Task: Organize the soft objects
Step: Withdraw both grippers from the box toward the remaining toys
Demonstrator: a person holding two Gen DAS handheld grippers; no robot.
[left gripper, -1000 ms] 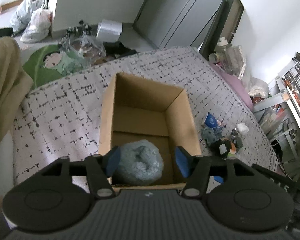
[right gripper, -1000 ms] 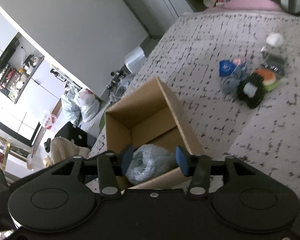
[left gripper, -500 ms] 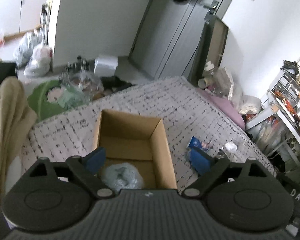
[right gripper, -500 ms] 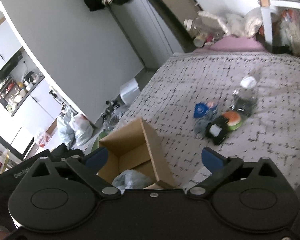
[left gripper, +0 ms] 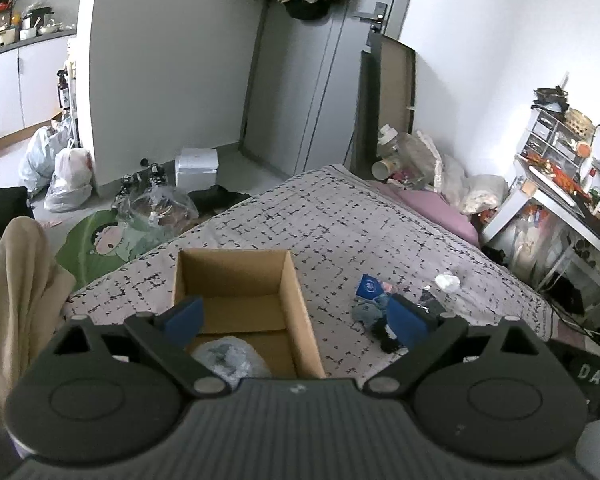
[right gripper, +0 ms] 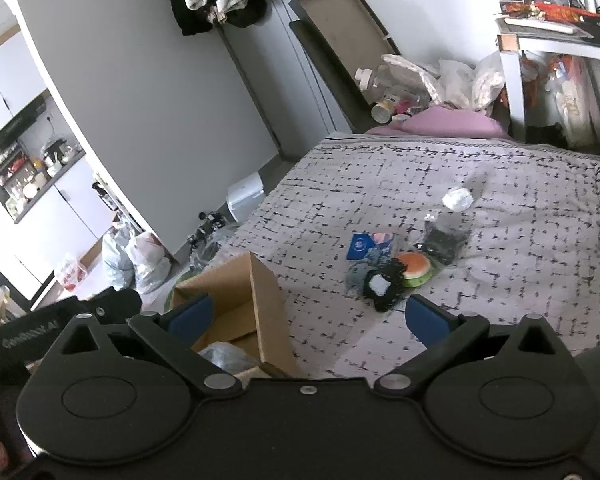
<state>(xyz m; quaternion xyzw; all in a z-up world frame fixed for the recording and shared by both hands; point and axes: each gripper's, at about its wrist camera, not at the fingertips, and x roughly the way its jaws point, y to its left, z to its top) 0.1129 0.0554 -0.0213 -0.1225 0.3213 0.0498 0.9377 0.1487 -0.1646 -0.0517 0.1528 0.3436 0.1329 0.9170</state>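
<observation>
Soft blue bundle noted lying loose on the floor of the open cardboard box, at the near end, partly hidden behind the gripper body; also seen in the right wrist view low inside the same box. Box standing upright on the patterned bed cover, toward the left edge of the bed, flaps open. Left gripper above the box with jaws spread wide, just been opening further, blue pads clear of the bundle, nothing held. Right gripper likewise wide apart, having just opened, nothing between the pads. Remaining items grouped on the cover to the right of the box, well apart from it: blue packet, grey cloth, black fuzzy item with white patch, burger-shaped toy touching the black item, clear bag with dark contents, and white crumpled wad nearer the far edge. Pink pillow at the far corner of the bed.
</observation>
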